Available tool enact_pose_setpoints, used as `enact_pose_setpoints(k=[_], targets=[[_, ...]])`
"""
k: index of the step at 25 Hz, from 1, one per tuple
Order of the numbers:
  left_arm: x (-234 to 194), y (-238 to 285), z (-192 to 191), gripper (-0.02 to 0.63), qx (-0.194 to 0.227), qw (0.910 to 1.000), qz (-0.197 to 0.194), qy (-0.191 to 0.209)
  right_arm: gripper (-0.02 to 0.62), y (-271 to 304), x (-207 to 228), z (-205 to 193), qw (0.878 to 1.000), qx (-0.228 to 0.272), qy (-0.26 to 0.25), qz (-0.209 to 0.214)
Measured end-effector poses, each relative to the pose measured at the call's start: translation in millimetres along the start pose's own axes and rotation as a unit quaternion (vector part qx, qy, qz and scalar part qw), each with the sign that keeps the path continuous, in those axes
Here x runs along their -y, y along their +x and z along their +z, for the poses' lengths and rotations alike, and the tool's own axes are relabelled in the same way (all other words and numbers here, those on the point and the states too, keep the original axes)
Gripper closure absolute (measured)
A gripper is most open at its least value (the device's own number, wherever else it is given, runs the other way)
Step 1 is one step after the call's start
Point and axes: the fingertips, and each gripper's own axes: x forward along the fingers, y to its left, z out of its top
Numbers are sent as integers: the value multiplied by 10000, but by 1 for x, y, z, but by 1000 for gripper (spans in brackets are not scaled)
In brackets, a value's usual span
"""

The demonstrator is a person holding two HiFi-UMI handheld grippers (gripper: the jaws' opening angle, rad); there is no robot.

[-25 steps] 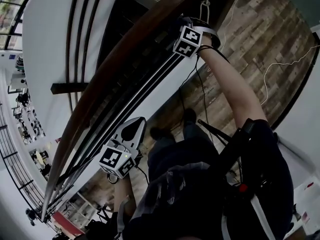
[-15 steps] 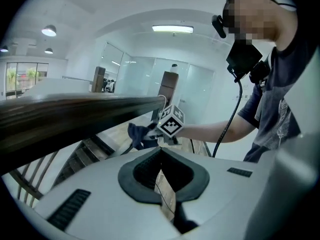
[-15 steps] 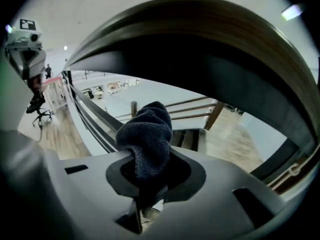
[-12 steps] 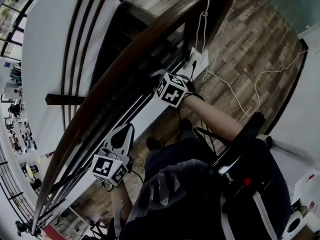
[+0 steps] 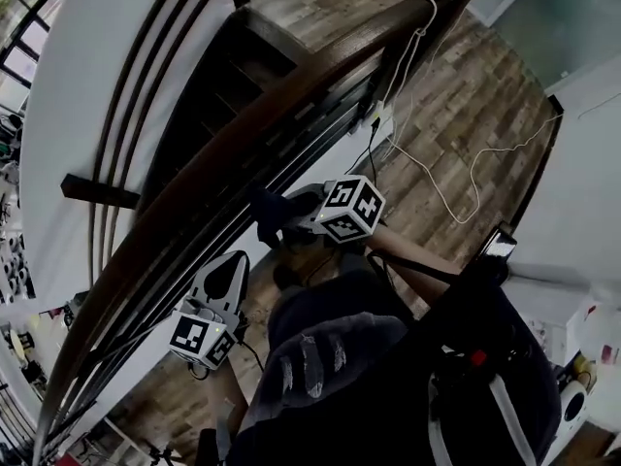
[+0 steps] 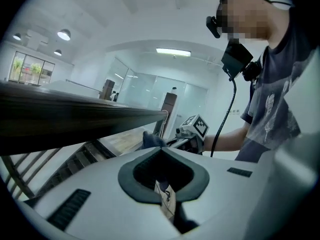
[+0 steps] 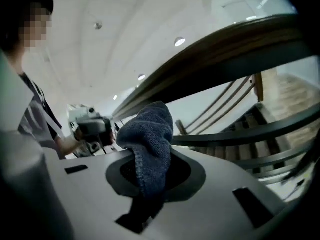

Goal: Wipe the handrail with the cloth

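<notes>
The dark wooden handrail (image 5: 243, 124) slopes from upper right down to lower left in the head view. It also crosses the left gripper view (image 6: 75, 116) and the right gripper view (image 7: 210, 59). My right gripper (image 5: 291, 216) (image 7: 152, 171) is shut on a dark blue cloth (image 7: 150, 134) (image 5: 270, 212). The cloth sits just under the rail's near side; I cannot tell whether it touches. Lower down the rail, my left gripper (image 5: 228, 272) (image 6: 162, 176) is shut with nothing in it and stays clear of the rail. The cloth (image 6: 150, 139) shows small in the left gripper view.
Thin metal rails (image 5: 291, 168) run under the handrail. A white cable (image 5: 417, 27) hangs down the dark post (image 5: 403, 47) to a plug block (image 5: 383, 116) and trails over the wood floor (image 5: 485, 95). Stairs (image 5: 243, 71) descend beyond the rail.
My right gripper has slid down along the handrail with the cloth, from near the post toward my body. The left gripper has stayed about where it was.
</notes>
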Motion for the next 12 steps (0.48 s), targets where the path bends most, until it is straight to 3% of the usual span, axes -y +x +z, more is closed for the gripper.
enact_pose_setpoints(k=[3,6,12], targets=[[-7,-32,-6,598,22,9999,-114,-84,538,10,-51,25,9944,618,465,727],[-4,-49,-2,598,28,9999,-106,112,538,-5,-93,54,9765,1455,738,1412],[37,-74,7,598,340,9991,231,74,538,-67,-155,61,9001,2839,1614,2885]])
